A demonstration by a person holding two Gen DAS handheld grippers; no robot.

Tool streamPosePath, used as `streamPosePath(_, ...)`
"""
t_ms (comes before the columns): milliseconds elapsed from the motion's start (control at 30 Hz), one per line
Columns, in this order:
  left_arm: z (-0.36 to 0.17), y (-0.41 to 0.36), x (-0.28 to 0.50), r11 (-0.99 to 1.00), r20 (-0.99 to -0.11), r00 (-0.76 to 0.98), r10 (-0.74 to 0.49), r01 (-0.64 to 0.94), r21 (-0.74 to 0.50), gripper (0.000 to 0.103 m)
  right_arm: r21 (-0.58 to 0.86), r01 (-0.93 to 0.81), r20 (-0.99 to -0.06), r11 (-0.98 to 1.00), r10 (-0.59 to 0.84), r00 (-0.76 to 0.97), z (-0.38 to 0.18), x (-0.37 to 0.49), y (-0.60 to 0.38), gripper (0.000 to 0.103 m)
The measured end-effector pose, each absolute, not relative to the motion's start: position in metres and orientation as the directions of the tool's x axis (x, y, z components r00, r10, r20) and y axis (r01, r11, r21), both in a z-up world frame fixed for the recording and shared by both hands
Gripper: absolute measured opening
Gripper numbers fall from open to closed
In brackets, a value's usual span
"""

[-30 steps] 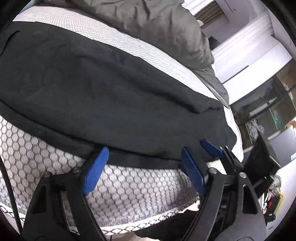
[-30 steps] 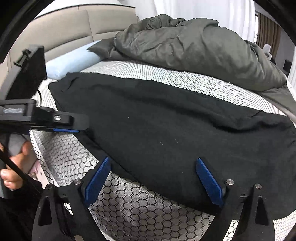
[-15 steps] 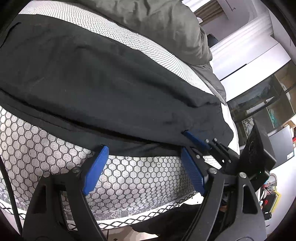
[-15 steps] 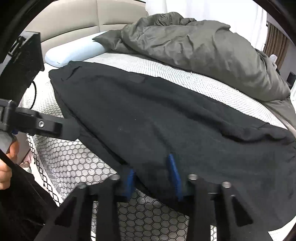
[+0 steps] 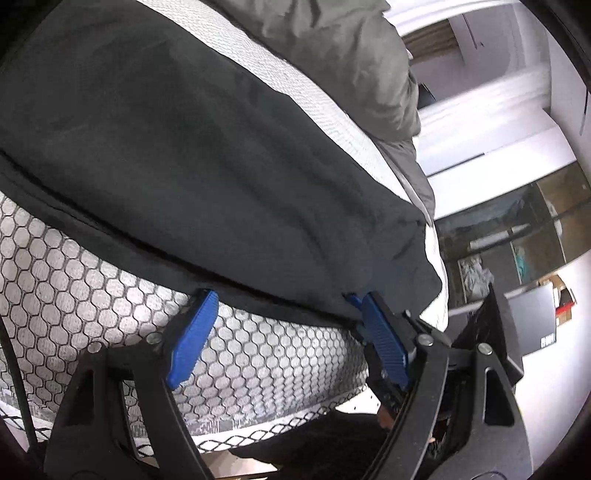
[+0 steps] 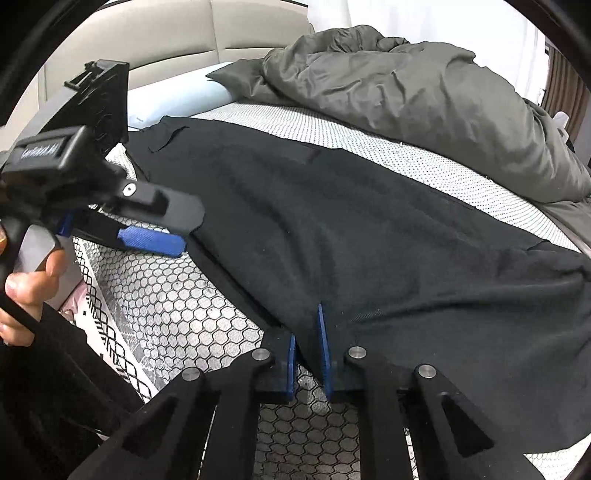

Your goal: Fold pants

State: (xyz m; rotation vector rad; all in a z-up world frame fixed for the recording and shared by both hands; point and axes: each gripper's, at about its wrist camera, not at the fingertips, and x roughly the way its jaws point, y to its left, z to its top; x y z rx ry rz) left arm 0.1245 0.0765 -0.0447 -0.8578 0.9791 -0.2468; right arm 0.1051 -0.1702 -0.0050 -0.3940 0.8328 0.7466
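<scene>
Black pants (image 6: pixel 351 229) lie spread flat across the honeycomb-patterned mattress (image 6: pixel 177 295), near hem along the bed's front edge. My right gripper (image 6: pixel 306 328) has its blue pads pinched together on that near hem, a fold of black cloth between them. My left gripper (image 6: pixel 181 232) hovers at the left part of the same edge, held by a person's hand (image 6: pixel 26 291). In the left wrist view the pants (image 5: pixel 221 166) fill the upper half. There the left gripper (image 5: pixel 286 299) stands open, its tips just at the hem and nothing pressed between them.
A crumpled grey duvet (image 6: pixel 424 92) is heaped at the far side of the bed, with a pale blue pillow (image 6: pixel 177 99) and a beige headboard (image 6: pixel 221 29) at the back left. The mattress side (image 5: pixel 74 288) drops away below the hem. Shelves and a monitor (image 5: pixel 532 317) stand off to the right.
The right gripper's jaws went from wide apart to pinched on the pants' near hem. The left gripper stayed open and rolled slightly, its view tilting.
</scene>
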Motion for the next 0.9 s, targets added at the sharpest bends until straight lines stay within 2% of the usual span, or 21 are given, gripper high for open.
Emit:
streamPosePath(133,-0.047,0.080,0.124,0.661,-0.634,0.579,-0.513,-0.204,-0.722,0.066,-0.026,-0.728,-0.781,0.685,0.441,0.443,-0.006,0.105,-0.172,0.011)
streamPosePath(400,-0.026,0.093,0.110,0.673,-0.597,0.645,-0.477,-0.169,-0.720,0.066,-0.028,-0.723,-0.783,0.690,0.434,0.445,-0.007,0.103,-0.171,0.011)
streamPosePath(600,-0.036,0.101,0.116,0.665,-0.619,0.636,-0.460,-0.215,-0.715,0.063,-0.041,-0.722,-0.786,0.691,0.424,0.451,-0.008,0.103,-0.168,0.011)
streamPosePath(667,-0.041,0.102,0.117,0.675,-0.637,0.632,-0.442,-0.233,-0.700,0.057,-0.048,-0.721,-0.785,0.691,0.420,0.455,-0.008,0.102,-0.167,0.011)
streamPosePath(733,-0.042,0.102,0.118,0.689,-0.649,0.637,-0.415,-0.246,-0.682,0.044,-0.049,-0.720,-0.784,0.693,0.419,0.457,-0.009,0.101,-0.167,0.011)
streamPosePath(767,-0.043,0.102,0.119,0.692,-0.656,0.637,-0.405,-0.255,-0.675,0.041,-0.051,-0.719,-0.784,0.693,0.419,0.459,-0.009,0.101,-0.167,0.011)
streamPosePath(833,-0.048,0.104,0.119,0.685,-0.658,0.640,-0.397,-0.270,-0.676,0.025,-0.058,-0.719,-0.782,0.693,0.416,0.463,-0.009,0.099,-0.166,0.011)
streamPosePath(900,-0.051,0.107,0.119,0.676,-0.655,0.644,-0.396,-0.278,-0.682,0.016,-0.076,-0.721,-0.781,0.689,0.408,0.473,-0.010,0.097,-0.165,0.011)
